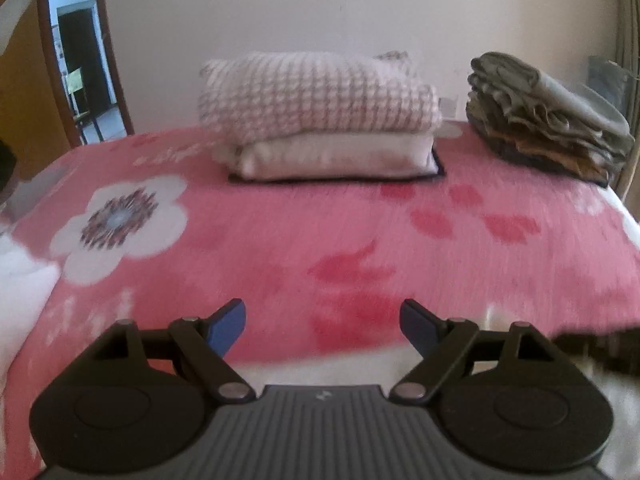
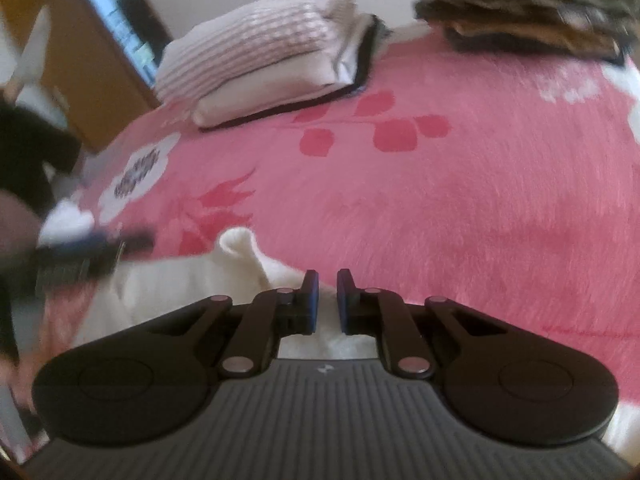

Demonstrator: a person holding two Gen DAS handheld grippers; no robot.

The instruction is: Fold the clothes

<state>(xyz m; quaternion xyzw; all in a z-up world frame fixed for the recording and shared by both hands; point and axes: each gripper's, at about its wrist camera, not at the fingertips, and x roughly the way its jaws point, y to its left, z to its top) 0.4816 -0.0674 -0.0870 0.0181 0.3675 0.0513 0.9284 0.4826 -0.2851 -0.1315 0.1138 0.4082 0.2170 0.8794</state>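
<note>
A cream-white garment (image 2: 192, 280) lies at the near edge of the pink flowered blanket (image 2: 460, 200); a strip of it shows under the left gripper (image 1: 320, 368). My left gripper (image 1: 322, 328) is open and empty, just above the garment's far edge. My right gripper (image 2: 327, 300) is nearly closed with a narrow gap, with white cloth showing between the pads; whether it pinches the cloth is unclear. The left gripper shows blurred at the left of the right wrist view (image 2: 88, 252).
A stack of folded pale clothes (image 1: 320, 120) sits at the back middle of the bed. A pile of grey and brown clothes (image 1: 548, 120) sits at the back right. A wooden door frame (image 1: 112, 60) and wardrobe stand at left.
</note>
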